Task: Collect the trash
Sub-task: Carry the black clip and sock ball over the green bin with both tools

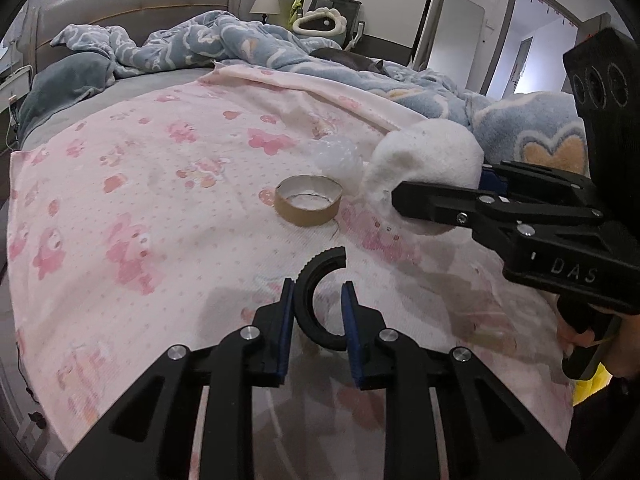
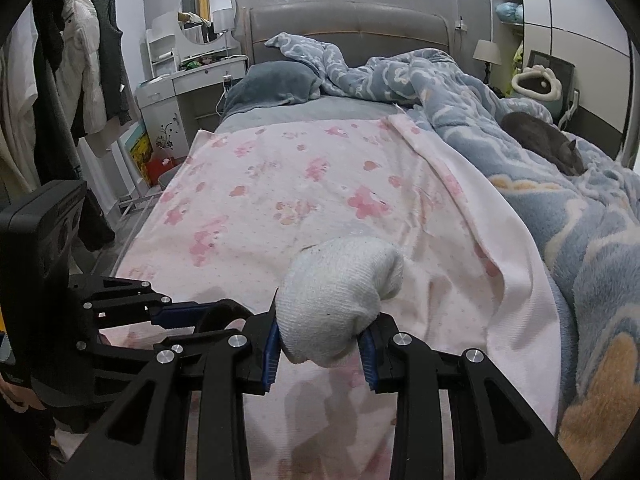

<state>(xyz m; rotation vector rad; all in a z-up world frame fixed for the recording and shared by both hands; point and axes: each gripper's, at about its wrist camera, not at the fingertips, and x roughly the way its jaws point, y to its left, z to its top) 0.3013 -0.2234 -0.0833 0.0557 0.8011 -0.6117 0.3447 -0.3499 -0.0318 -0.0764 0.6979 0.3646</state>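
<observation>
Jaws: left gripper [image 1: 316, 316] clamps a stiff, light black plastic broken ring [image 1: 320, 300]; right gripper [image 2: 320, 350] pinches a soft white sock [image 2: 340, 296]. Both held above brown cardboard tape core [image 1: 308, 204].

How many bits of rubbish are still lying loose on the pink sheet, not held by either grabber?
2. A cardboard tape ring lies mid-sheet, and a crumpled clear plastic wrap sits just behind it, beside the held white sock. More could be hidden under the blue blanket.

The sock [image 2: 340, 300] is fuzzy white cloth. The tape ring [image 1: 308, 205] is dull brown cardboard. The broken ring [image 1: 316, 300] is matt black plastic.
</observation>
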